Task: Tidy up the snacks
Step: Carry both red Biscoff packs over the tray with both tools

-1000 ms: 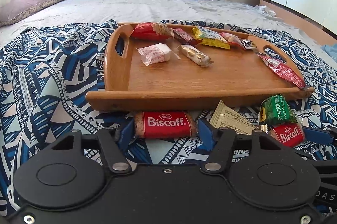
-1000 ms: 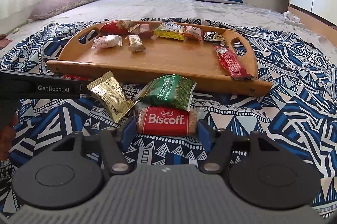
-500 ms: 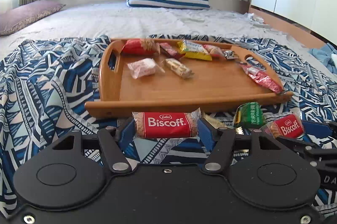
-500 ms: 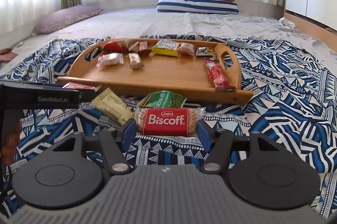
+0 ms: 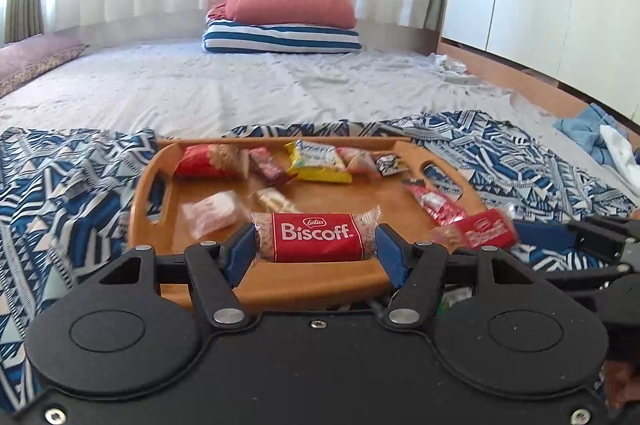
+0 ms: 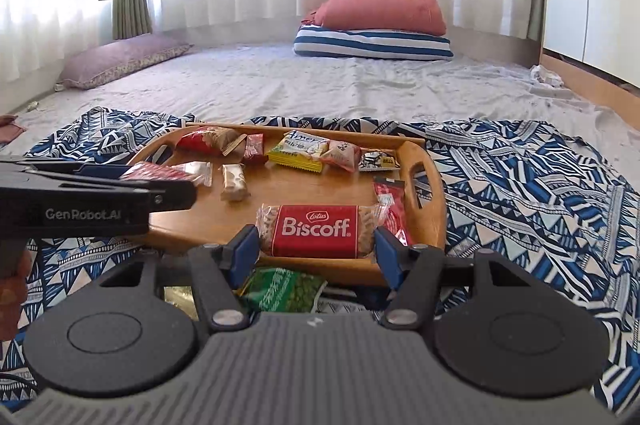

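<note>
My left gripper (image 5: 316, 249) is shut on a red Biscoff packet (image 5: 316, 238) and holds it above the near rim of the wooden tray (image 5: 304, 277). My right gripper (image 6: 316, 247) is shut on a second Biscoff packet (image 6: 316, 231), also held over the tray's (image 6: 224, 221) near edge, to the right. That right-hand packet shows in the left wrist view (image 5: 480, 233). The left gripper shows at the left of the right wrist view (image 6: 100, 185). Several wrapped snacks lie on the tray, along its far side.
A green pea snack bag (image 6: 286, 289) and a gold packet (image 6: 178, 299) lie on the blue patterned cloth (image 6: 520, 185) just below the tray's near edge. Pillows (image 6: 376, 25) sit at the far end of the bed. Blue clothing (image 5: 588, 137) lies at right.
Both grippers have lifted their Biscoff packets off the cloth and moved them forward over the tray's near edge. The green and gold packets stayed on the cloth.
</note>
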Motion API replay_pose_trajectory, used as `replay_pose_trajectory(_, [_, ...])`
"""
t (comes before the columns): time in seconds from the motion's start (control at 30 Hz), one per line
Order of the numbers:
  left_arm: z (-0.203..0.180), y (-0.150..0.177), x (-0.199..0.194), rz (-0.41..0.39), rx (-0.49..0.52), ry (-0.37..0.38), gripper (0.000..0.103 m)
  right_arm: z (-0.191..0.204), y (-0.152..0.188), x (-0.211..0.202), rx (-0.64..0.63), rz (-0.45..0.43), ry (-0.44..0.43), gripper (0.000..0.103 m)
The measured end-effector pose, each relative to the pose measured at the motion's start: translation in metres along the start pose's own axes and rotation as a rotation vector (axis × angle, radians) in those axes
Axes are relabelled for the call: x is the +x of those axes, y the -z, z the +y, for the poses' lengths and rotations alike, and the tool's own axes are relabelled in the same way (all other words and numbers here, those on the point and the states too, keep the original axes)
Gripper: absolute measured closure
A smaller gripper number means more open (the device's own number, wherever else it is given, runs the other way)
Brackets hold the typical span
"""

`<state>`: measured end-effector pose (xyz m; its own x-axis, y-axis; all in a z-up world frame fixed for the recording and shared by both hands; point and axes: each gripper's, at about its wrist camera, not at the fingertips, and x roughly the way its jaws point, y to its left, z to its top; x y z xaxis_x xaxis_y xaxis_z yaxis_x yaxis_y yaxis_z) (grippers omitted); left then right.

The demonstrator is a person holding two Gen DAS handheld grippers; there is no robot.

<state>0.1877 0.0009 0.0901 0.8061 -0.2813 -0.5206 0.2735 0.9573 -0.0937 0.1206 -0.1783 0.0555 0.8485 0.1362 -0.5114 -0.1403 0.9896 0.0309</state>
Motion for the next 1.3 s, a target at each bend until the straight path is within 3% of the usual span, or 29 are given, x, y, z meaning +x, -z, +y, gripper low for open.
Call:
replay_pose_trajectory(0.23, [0.002,-0.013,0.034,0.036,0.021,0.016,0.041,-0.015,-0.011,0.018,0.025,-0.001,0.002,0.039])
replay_pose_trajectory(0.73, [0.000,-0.028,0.129,0.127,-0.043,0.069,0.041,-0.034,-0.016,0.038,0.014,0.024,-0.008,0.038])
replay_pose_trajectory(1.2, [0.002,-0.032,0.156,0.159,0.040,-0.031,0.040,-0.037,-0.017,0.042,0.028,0.031,-0.010,0.038])
replay_pose_trajectory(1.3, [0.006,-0.034,0.156,0.165,0.014,-0.040,0.039,-0.037,-0.018,0.043,0.027,0.031,-0.007,0.038])
